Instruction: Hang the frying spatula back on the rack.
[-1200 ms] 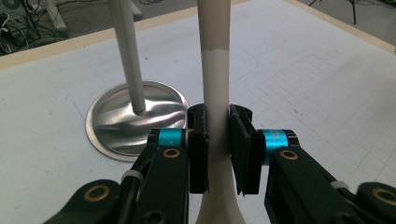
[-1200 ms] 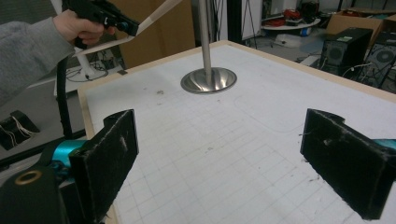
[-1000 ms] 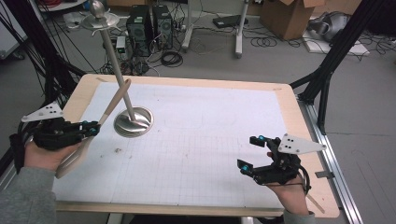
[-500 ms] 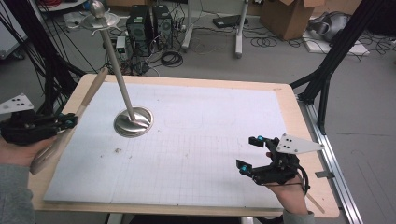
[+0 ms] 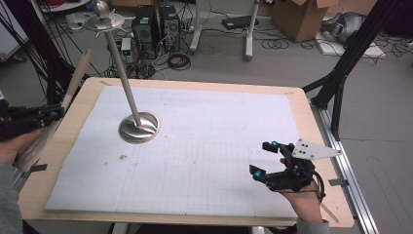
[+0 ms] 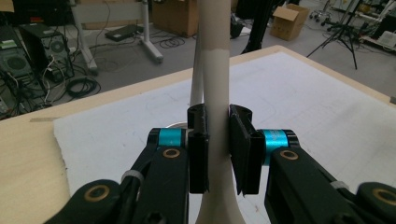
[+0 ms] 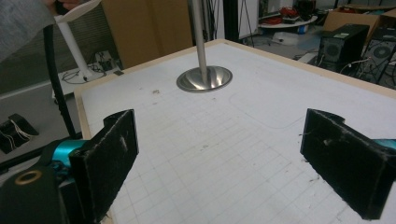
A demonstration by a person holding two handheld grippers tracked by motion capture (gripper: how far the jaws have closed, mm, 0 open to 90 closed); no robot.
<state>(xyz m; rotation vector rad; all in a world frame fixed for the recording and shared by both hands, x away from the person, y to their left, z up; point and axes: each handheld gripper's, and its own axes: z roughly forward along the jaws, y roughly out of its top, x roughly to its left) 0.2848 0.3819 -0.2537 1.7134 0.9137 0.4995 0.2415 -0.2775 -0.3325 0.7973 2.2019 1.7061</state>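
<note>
Two grippers on show: the left gripper (image 6: 217, 149) has its jaws clamped on one pale stick (image 6: 214, 70), a grip the left gripper view shows close up, while the high view places that stick (image 5: 73, 85) off the table's (image 5: 321, 146) left edge. Right gripper (image 5: 265, 160) gapes wide, empty. One steel stand (image 5: 139, 127) rests on the mat (image 5: 219, 161).

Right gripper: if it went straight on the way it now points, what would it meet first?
Likely the metal stand: its round base sits ahead between the open fingers of the right gripper, with bare white mat before it. Depth is uncertain.
</note>
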